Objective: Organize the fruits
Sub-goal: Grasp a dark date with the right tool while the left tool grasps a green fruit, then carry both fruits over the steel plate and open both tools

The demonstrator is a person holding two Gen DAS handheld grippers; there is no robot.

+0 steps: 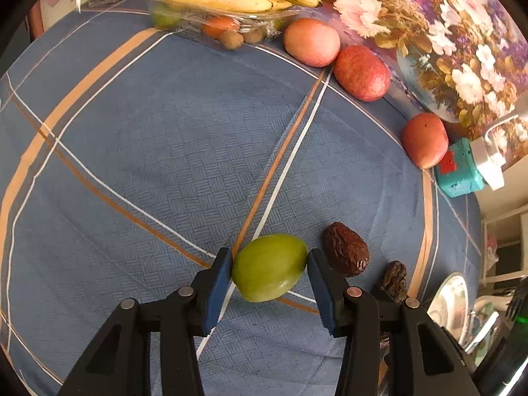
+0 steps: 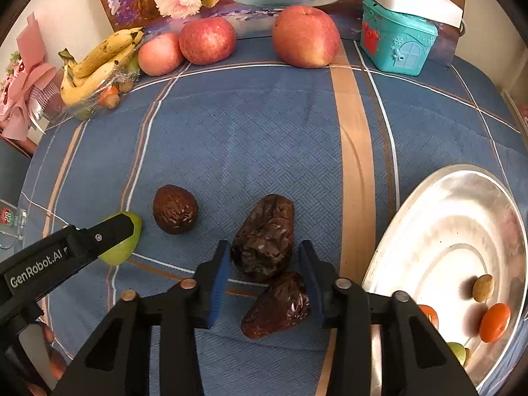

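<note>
On the blue-clothed bench, I am closing my left hand-held gripper [image 1: 269, 269] on the green fruit [image 1: 269, 267], both pads touching; squeezing gently matters. My right hand-held gripper [image 2: 264, 264] is open, straddling a wrinkled date [image 2: 264, 236].

We see blue cloth [image 2: 247, 138] with tan-white stripes, green fruit [image 1: 270, 267], dark brown dates [image 2: 264, 237], red apples [image 2: 306, 35], teal box [image 2: 397, 46].
</note>
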